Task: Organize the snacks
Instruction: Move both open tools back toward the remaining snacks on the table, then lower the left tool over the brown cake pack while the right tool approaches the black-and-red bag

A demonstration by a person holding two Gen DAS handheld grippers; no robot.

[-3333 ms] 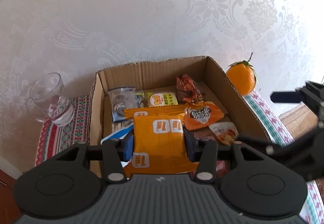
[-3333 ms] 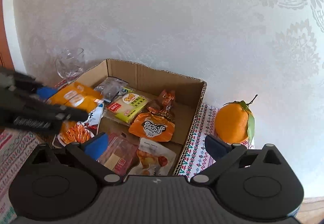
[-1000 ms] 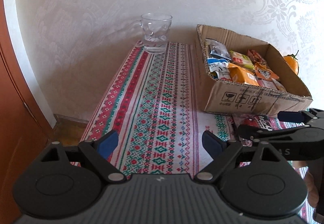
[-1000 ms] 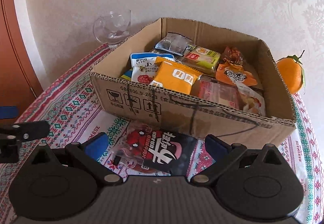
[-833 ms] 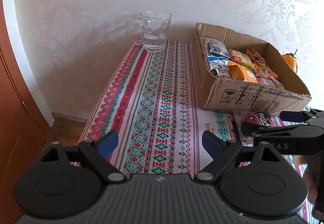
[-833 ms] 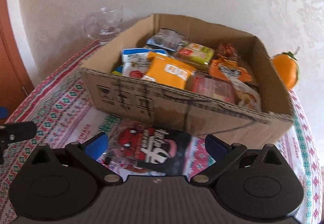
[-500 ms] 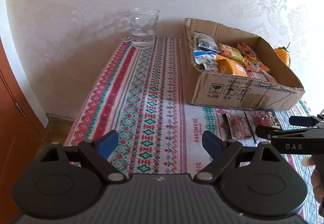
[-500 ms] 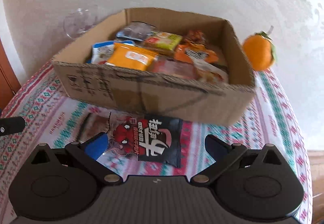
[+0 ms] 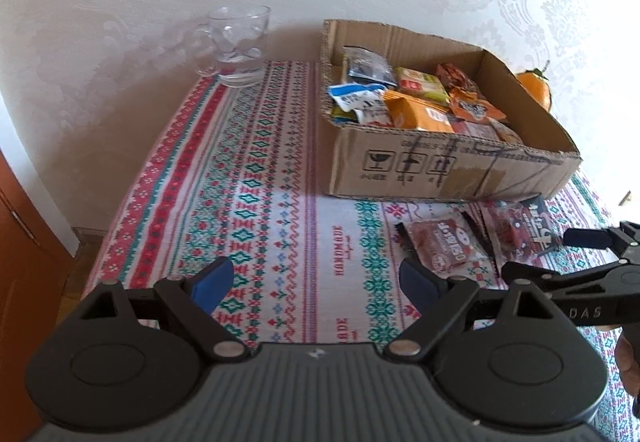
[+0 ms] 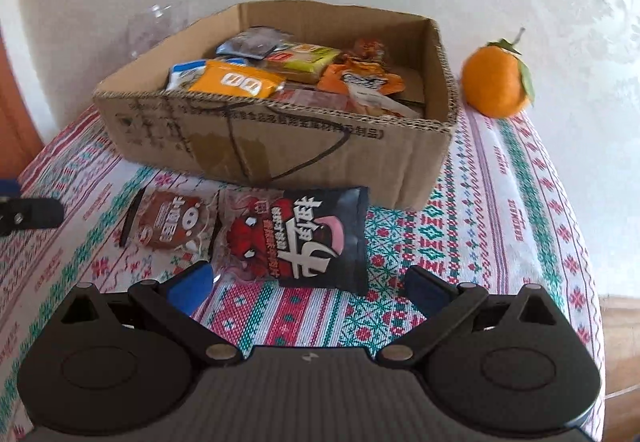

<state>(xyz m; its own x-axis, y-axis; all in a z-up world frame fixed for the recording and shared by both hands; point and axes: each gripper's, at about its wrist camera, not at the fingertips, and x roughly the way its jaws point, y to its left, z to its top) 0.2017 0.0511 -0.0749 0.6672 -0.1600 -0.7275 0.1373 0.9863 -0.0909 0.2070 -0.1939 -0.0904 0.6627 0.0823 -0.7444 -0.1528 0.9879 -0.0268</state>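
A cardboard box [image 9: 452,172] [image 10: 280,146] holds several snack packets, an orange one [image 10: 236,80] on top. Two packets lie on the patterned cloth in front of it: a black-and-red packet [image 10: 304,238] [image 9: 520,226] and a smaller brown round one [image 10: 168,222] [image 9: 444,242]. My left gripper [image 9: 316,282] is open and empty above the cloth, left of the brown packet. My right gripper [image 10: 308,288] is open and empty, just short of the black-and-red packet.
A glass mug [image 9: 236,46] stands by the wall left of the box. An orange with a leaf [image 10: 496,80] sits right of the box. The patterned cloth [image 9: 248,194] covers the table; its edges drop off at left and right. A brown door [image 9: 20,262] is at far left.
The left gripper let go of the orange packet in the box and drew back over the cloth. The right gripper pulled out of the box and came down toward the black-and-red packet.
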